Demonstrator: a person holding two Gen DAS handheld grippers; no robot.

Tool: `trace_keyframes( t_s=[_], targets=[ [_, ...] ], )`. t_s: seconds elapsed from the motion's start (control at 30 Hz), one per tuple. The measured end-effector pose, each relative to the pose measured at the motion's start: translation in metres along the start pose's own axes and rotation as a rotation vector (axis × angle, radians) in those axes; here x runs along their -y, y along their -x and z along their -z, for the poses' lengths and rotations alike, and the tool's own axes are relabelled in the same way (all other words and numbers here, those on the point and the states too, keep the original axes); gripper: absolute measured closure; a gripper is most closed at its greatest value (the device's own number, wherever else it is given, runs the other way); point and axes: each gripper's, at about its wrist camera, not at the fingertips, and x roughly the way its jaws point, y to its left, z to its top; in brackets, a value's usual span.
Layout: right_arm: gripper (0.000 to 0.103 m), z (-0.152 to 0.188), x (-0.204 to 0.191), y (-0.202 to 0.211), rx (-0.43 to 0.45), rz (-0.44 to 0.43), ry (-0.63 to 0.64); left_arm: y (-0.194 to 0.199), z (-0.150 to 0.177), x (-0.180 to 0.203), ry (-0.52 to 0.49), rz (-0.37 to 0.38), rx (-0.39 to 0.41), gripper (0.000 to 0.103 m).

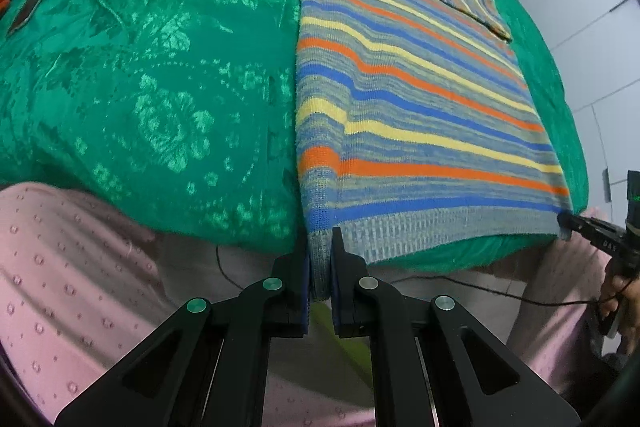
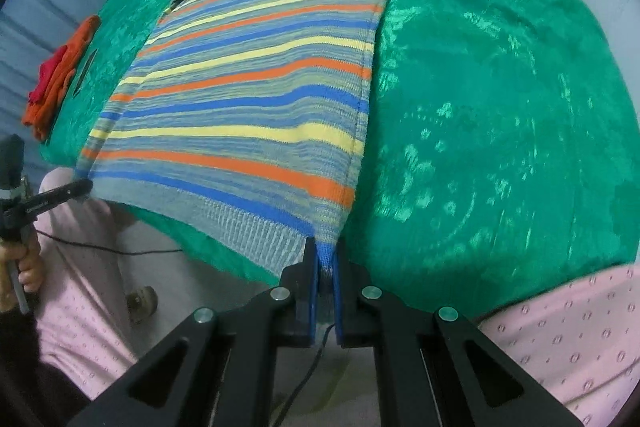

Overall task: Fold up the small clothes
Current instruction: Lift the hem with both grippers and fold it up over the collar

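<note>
Now the left gripper (image 1: 320,267) is clamped on the near left hem corner of the striped sweater (image 1: 400,99), the right gripper (image 2: 327,267) on the near right corner; the sweater lies flat on the green blanket (image 1: 160,67), sleeves folded across its far end.

Striped knit sweater (image 1: 404,99): grey-blue with orange, yellow and blue bands. Lies flat on green bedspread (image 1: 152,75), sleeves folded across chest, ribbed hem at near edge, both hem corners pinched.

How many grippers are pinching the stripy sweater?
2. The left gripper pinches one bottom corner of the striped sweater, and the right gripper pinches the other bottom corner.
</note>
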Motion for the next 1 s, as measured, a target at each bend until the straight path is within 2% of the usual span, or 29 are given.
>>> trace_keyframes(
  t_s=[0.17, 0.23, 0.3, 0.43, 0.6, 0.7, 0.83, 1.0],
  targets=[
    [0.098, 0.012, 0.005, 0.01, -0.005, -0.054, -0.061, 0.012, 0.001, -0.004, 0.02, 0.014, -0.017, 0.097],
    [0.098, 0.006, 0.007, 0.02, 0.043, -0.091, -0.094, 0.024, -0.015, -0.006, 0.045, 0.051, 0.013, 0.097],
    [0.098, -0.01, 0.012, 0.035, 0.131, -0.131, -0.141, 0.034, -0.04, -0.006, 0.061, 0.08, 0.053, 0.097],
    [0.098, -0.055, 0.023, 0.054, 0.286, -0.172, -0.208, 0.05, -0.103, -0.005, 0.075, 0.127, 0.153, 0.097],
    [0.098, -0.134, 0.03, 0.055, 0.441, -0.137, -0.242, 0.038, -0.193, -0.003, 0.103, 0.142, 0.215, 0.097],
    [0.098, -0.184, 0.038, 0.042, 0.467, -0.12, -0.254, 0.018, -0.245, 0.003, 0.092, 0.115, 0.227, 0.097],
    [0.098, -0.241, 0.054, 0.017, 0.448, -0.114, -0.285, -0.012, -0.303, 0.008, 0.101, 0.103, 0.204, 0.097],
    [0.098, -0.297, 0.08, -0.013, 0.411, -0.132, -0.333, -0.047, -0.349, 0.008, 0.104, 0.086, 0.163, 0.097]
  ],
)
